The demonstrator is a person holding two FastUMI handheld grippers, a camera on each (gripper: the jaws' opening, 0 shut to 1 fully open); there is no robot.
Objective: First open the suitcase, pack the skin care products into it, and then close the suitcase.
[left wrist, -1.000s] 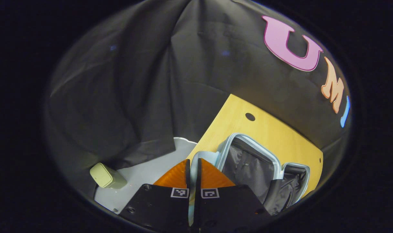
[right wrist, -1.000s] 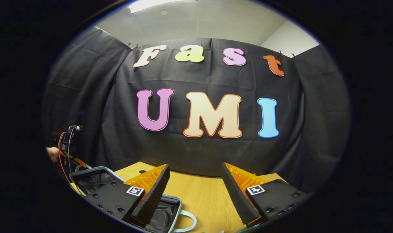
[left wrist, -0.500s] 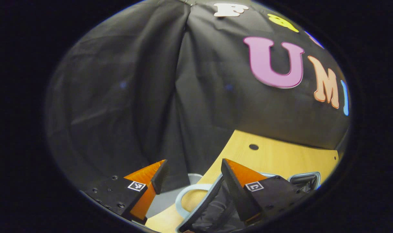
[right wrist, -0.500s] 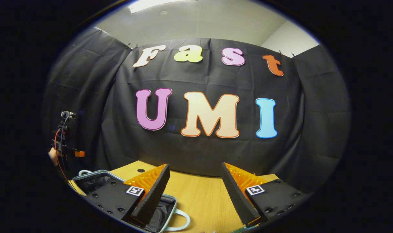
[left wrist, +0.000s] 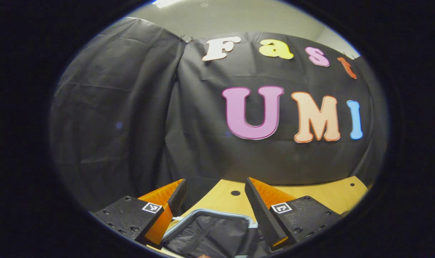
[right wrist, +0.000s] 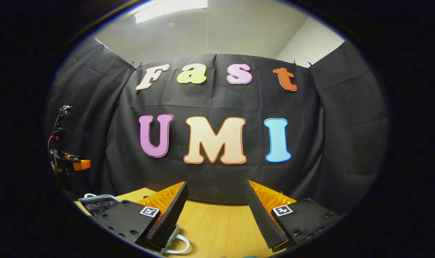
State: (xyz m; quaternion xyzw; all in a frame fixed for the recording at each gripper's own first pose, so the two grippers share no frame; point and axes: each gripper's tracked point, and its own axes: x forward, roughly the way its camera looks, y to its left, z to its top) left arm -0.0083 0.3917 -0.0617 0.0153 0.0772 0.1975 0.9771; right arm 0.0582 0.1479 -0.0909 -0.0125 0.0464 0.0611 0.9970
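Raised since earlier, both tools, left (left wrist: 215,200) and right (right wrist: 215,204), gape empty over wooden table (right wrist: 217,224), suitcase (left wrist: 210,233) open

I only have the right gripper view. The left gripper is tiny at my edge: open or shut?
Observer: Open. In the left gripper view the left gripper has its fingers spread, with nothing between them.
Operator: Suitcase state?
Observer: The suitcase lies open, its dark lining facing up, just below that gripper.
Operator: Any landmark past it?
Observer: A round hole in the wooden table, just beyond the suitcase rim.
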